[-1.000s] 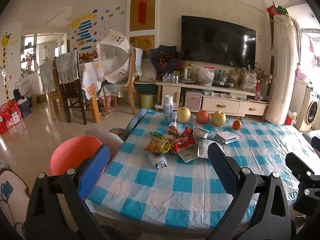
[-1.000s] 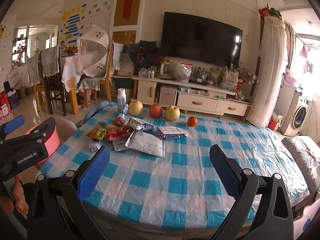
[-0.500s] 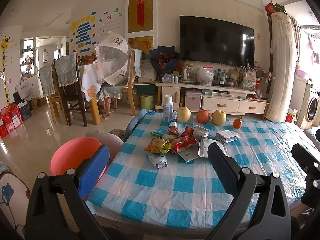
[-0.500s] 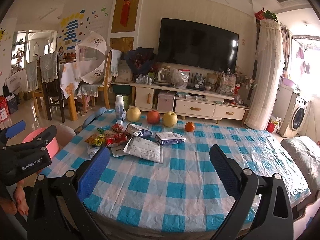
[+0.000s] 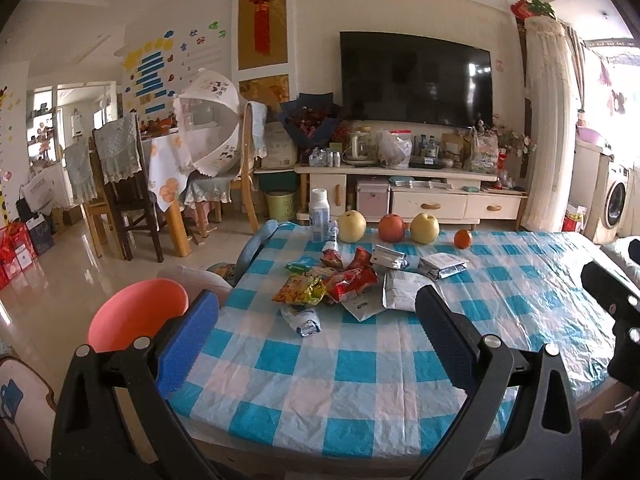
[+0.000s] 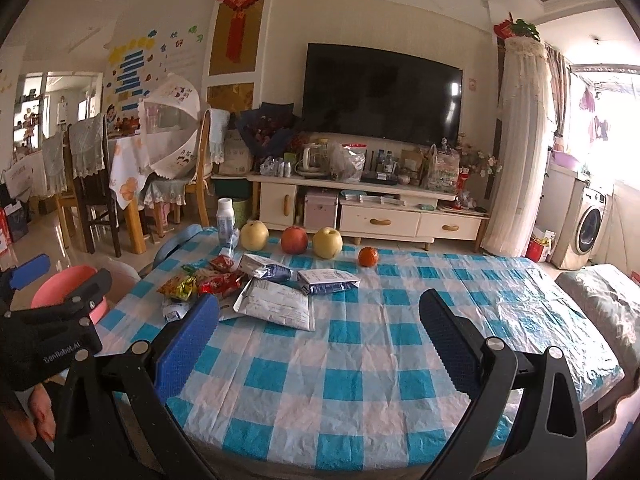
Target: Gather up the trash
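Observation:
A heap of trash lies on the blue-and-white checked table [image 5: 352,364]: a yellow snack wrapper [image 5: 298,290], a red wrapper [image 5: 352,278], a crumpled white packet [image 5: 302,320], a grey mailer bag [image 6: 276,306] and silver pouches [image 6: 328,280]. A pink bin [image 5: 136,316] stands on the floor left of the table. My left gripper [image 5: 316,344] is open and empty over the table's near edge, short of the heap. My right gripper [image 6: 318,346] is open and empty, near the mailer bag.
Two pears, an apple [image 5: 391,227] and an orange [image 5: 463,238] line the table's far edge beside a white bottle [image 5: 319,220]. A stool [image 5: 252,248] sits at the table's left. A TV cabinet, dining chairs and a washing machine stand behind.
Both grippers have risen and tilted up slightly; the table sits lower in both views. The jaws stay open. Nothing on the table has moved.

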A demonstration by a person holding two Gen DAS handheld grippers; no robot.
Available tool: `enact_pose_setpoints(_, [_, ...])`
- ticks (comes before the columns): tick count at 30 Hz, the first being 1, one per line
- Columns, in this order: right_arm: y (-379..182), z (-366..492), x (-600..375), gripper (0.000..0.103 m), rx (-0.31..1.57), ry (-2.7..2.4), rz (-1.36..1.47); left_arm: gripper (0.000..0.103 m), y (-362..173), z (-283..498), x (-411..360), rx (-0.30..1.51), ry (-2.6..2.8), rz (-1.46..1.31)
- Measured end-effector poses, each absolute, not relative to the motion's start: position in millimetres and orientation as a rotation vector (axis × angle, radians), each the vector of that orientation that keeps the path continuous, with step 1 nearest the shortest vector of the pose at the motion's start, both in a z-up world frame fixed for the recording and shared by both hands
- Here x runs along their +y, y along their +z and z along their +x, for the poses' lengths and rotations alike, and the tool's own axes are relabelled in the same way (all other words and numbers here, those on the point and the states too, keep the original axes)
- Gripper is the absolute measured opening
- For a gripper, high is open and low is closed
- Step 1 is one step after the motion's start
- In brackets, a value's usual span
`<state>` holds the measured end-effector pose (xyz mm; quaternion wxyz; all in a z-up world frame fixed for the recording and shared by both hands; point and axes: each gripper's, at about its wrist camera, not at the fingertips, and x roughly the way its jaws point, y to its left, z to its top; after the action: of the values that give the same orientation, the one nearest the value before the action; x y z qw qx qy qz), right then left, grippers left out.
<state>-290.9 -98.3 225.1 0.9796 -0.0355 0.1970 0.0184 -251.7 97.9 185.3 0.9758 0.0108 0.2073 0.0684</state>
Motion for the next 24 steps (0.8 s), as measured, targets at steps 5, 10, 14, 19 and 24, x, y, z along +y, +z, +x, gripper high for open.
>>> enact_pose_setpoints(5, [215.1, -285.4, -102.6, 0.098, 0.410, 0.030, -0.065, 0.099, 176.0, -247.8, 88.2, 0.428, 0.111, 0.051])
enact_pose_setpoints(10, [199.4, -275.3, -106.1, 0.098, 0.442, 0.011, -0.070, 0.099, 165.3, -241.4, 80.9, 0.447, 0.094, 0.079])
enact_pose_setpoints(14, [182.4, -264.1, -110.1, 0.098, 0.477, 0.006, -0.060, 0.099, 153.8, -233.9, 78.7, 0.471, 0.087, 0.090])
enact_pose_setpoints(19, [158.5, -247.6, -112.1, 0.098, 0.538, 0.029, -0.053, 0.099, 138.8, -221.8, 78.9, 0.510, 0.080, 0.099])
enact_pose_setpoints(24, [138.5, -233.3, -107.7, 0.098, 0.580, 0.060, -0.053, 0.099, 123.6, -207.5, 83.9, 0.557, 0.073, 0.091])
